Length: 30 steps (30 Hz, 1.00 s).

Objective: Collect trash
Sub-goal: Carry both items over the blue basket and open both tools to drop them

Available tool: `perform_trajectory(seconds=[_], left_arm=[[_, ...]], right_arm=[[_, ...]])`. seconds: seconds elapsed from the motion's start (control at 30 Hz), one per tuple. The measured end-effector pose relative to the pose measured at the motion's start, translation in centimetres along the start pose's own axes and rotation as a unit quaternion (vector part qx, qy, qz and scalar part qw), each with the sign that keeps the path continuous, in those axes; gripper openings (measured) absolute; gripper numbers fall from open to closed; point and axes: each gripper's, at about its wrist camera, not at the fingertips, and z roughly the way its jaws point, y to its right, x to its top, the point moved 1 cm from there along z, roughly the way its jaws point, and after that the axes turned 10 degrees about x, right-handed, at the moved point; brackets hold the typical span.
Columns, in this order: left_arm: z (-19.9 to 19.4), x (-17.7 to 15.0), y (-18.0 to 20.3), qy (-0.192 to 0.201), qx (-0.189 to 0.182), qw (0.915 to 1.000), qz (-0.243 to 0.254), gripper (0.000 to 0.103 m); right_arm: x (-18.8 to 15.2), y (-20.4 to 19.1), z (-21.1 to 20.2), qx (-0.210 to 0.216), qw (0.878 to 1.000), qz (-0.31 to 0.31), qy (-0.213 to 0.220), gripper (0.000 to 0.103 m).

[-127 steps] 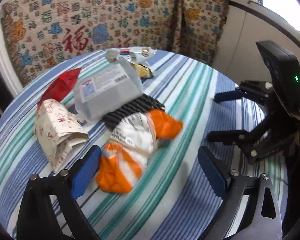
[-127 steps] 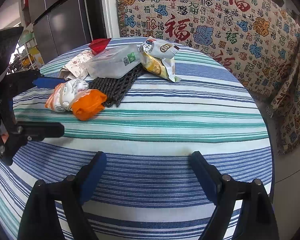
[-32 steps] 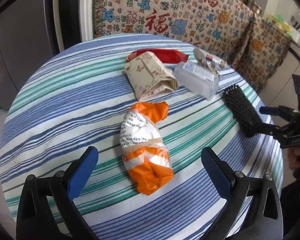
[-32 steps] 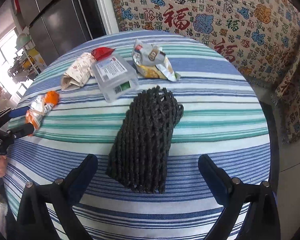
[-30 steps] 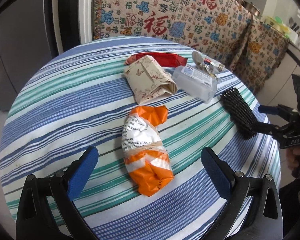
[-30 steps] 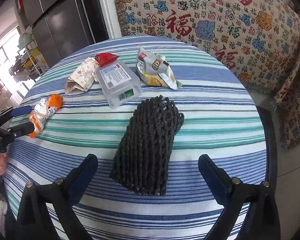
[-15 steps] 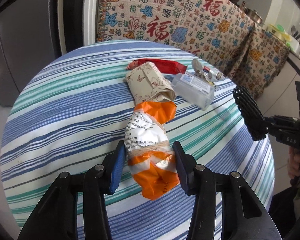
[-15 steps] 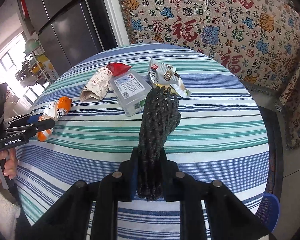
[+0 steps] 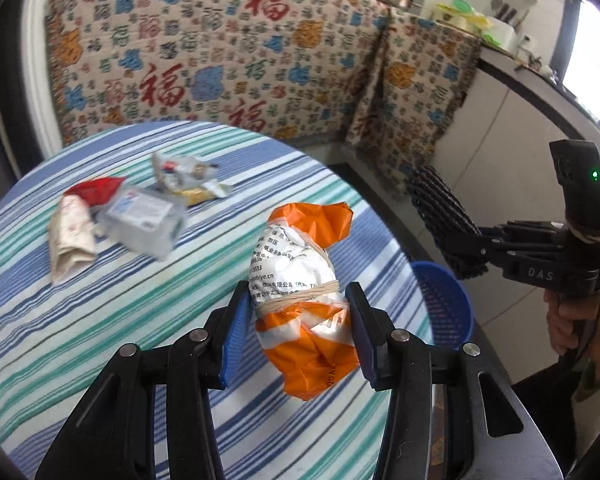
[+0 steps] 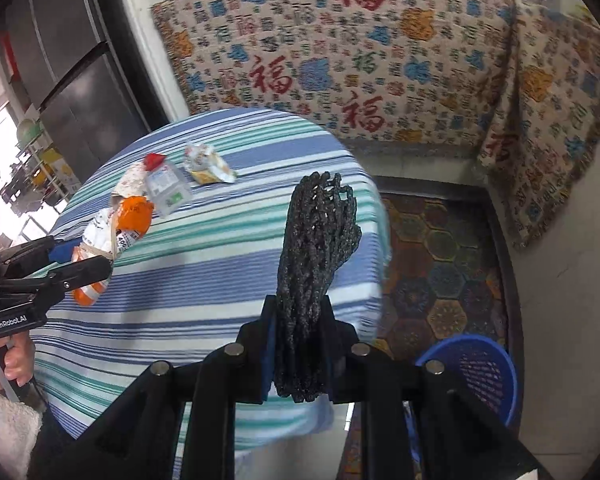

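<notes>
My left gripper [image 9: 298, 322] grips the orange-and-white wrapper bundle [image 9: 304, 280] between its pads, lifted above the striped table [image 9: 100, 320]. My right gripper [image 10: 298, 350] is clamped on the black foam net [image 10: 316, 248]; the blue basket [image 10: 484, 368] sits just right of its jaws, below.
</notes>
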Motion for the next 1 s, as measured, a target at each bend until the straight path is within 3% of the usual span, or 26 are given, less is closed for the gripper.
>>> perform_trajectory(seconds=[0.2,0.4,0.73,1.0], left_arm=[[3.8,1.6,10.2,-0.024,-0.041,0.9980,0.042,0.048],[8.6,1.4,17.9,-0.066,-0.082,0.9930,0.055,0.048],[16.0,0.1,27.4,-0.137,-0.114,0.9816,0.069,0.048],[19.2,0.3,29.6,-0.156,-0.117,0.9786,0.066,0.049]], right_arm=[[-4.3,11.2,-2.4,-0.058,0.992,0.111,-0.012,0.019],[-9.6,18.9,-3.2,-0.079,0.978,0.193,-0.022,0.019],[-13.6,25.1,-3.5,-0.066,0.964,0.257,-0.026,0.020],[-14.3,27.2,-2.5,-0.072,0.962,0.261,-0.042,0.021]])
